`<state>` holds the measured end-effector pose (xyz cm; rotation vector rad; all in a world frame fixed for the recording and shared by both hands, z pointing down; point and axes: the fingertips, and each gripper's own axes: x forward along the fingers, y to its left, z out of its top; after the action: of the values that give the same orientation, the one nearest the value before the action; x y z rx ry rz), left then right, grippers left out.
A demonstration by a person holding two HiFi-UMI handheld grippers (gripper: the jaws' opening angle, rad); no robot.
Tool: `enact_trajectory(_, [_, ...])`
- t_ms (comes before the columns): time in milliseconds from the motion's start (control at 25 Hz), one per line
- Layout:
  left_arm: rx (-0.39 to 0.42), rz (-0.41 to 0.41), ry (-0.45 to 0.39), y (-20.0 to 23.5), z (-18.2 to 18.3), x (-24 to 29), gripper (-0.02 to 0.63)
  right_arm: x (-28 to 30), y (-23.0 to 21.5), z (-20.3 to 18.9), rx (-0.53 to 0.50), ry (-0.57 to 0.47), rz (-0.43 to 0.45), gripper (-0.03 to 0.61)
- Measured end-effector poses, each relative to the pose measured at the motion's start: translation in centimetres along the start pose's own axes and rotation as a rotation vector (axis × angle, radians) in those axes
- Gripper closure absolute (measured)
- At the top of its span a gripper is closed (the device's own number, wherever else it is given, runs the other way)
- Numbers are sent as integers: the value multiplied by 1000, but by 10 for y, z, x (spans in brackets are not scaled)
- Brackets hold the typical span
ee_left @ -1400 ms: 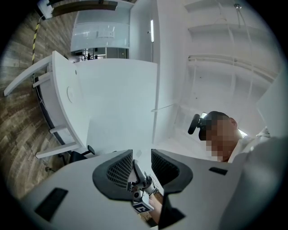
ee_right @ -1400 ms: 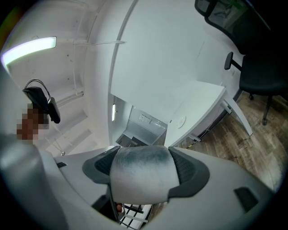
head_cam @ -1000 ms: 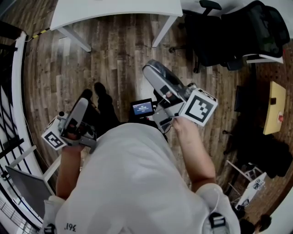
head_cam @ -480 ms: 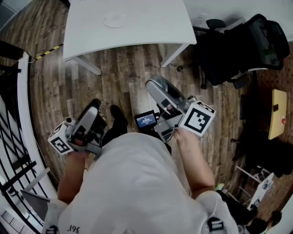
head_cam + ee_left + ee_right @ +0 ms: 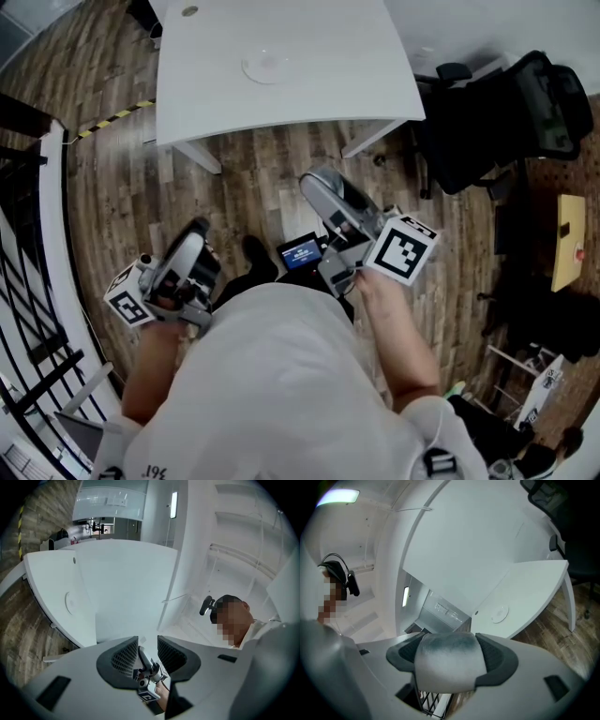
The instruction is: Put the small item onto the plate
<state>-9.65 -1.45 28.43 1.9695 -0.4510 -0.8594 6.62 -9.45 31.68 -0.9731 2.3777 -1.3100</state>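
Two grippers held low at the waist in the head view, over wood-plank floor (image 5: 253, 159), short of the white table (image 5: 328, 84). Nearer of the pair: the right gripper (image 5: 321, 187), aimed ahead toward the plate (image 5: 266, 66), a flat white disc mid-table, back from the near edge and well apart from both. Lower and further left, the left gripper (image 5: 197, 236). Black office chair (image 5: 497, 122) off the table's right corner, dark railing (image 5: 28, 309) along the left.

From the left gripper view: fingers (image 5: 124, 658) apart, clamped on nothing; through the gap, a far glimpse of the other gripper.

From the right gripper view: fingers closed on what looks to be the small item (image 5: 447, 660), a pale grey, soft-looking lump filling the gap; long axis not readable. Plate ahead and to the right on the table top. Likely next: carry forward past the near edge, then lower over the plate.
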Motion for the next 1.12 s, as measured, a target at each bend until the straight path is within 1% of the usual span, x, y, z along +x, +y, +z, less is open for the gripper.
enact_trajectory(120, [-7, -4, -10, 3, 12, -8, 502, 11, 3, -5, -20, 12, -20, 261])
enact_trajectory(360, [-10, -4, -37, 10, 29, -20, 502, 33, 3, -6, -47, 33, -29, 261])
enact_trajectory(560, [2, 20, -67, 19, 41, -22, 502, 54, -4, -5, -79, 71, -21, 261])
enact_trajectory(720, [15, 52, -108, 31, 50, -22, 502, 74, -17, -4, -79, 111, -4, 261])
enact_trajectory(880, [35, 76, -136, 39, 60, -16, 502, 97, -24, 4, -106, 150, 24, 261])
enact_trajectory(1120, [53, 105, -157, 57, 75, 7, 502, 127, -42, 26, -130, 195, 41, 261])
